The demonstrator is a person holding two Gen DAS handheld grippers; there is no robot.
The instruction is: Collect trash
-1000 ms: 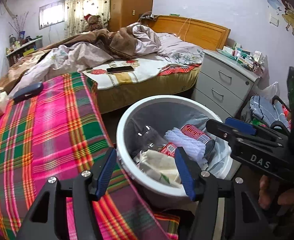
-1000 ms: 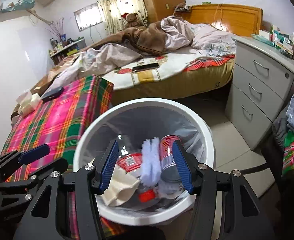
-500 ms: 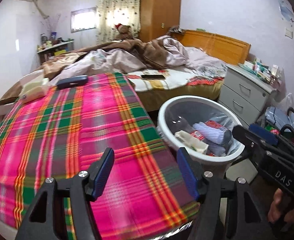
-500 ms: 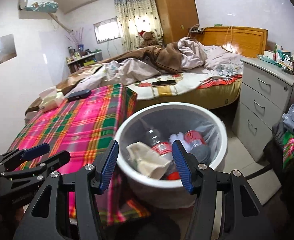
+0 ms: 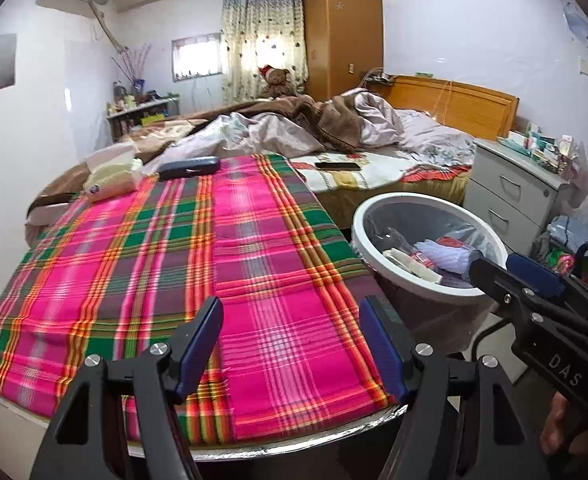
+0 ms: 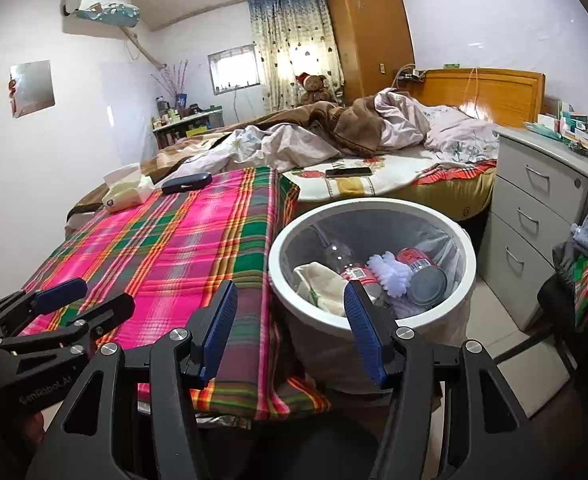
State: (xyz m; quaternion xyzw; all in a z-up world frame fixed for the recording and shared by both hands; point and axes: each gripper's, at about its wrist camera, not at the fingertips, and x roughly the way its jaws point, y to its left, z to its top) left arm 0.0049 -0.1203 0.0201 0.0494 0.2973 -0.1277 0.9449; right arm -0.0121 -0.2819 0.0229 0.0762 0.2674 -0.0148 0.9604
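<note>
Both grippers, left gripper (image 5: 292,344) and right gripper (image 6: 290,330), gape empty; trash fills the bin (image 6: 469,256), and the plaid table (image 5: 214,248) seemingly holds none.

One white bin (image 6: 373,216) stands beside one plaid-covered table (image 6: 166,256). Inside it lie two red cans (image 6: 425,276), one clear bottle (image 6: 341,256), one fluffy white duster (image 6: 389,276) and what looks like one crumpled paper (image 6: 321,284). On the table: one tissue pack (image 6: 126,192), one dark case (image 6: 186,183). One phone (image 6: 348,172) lies on the bed.
</note>
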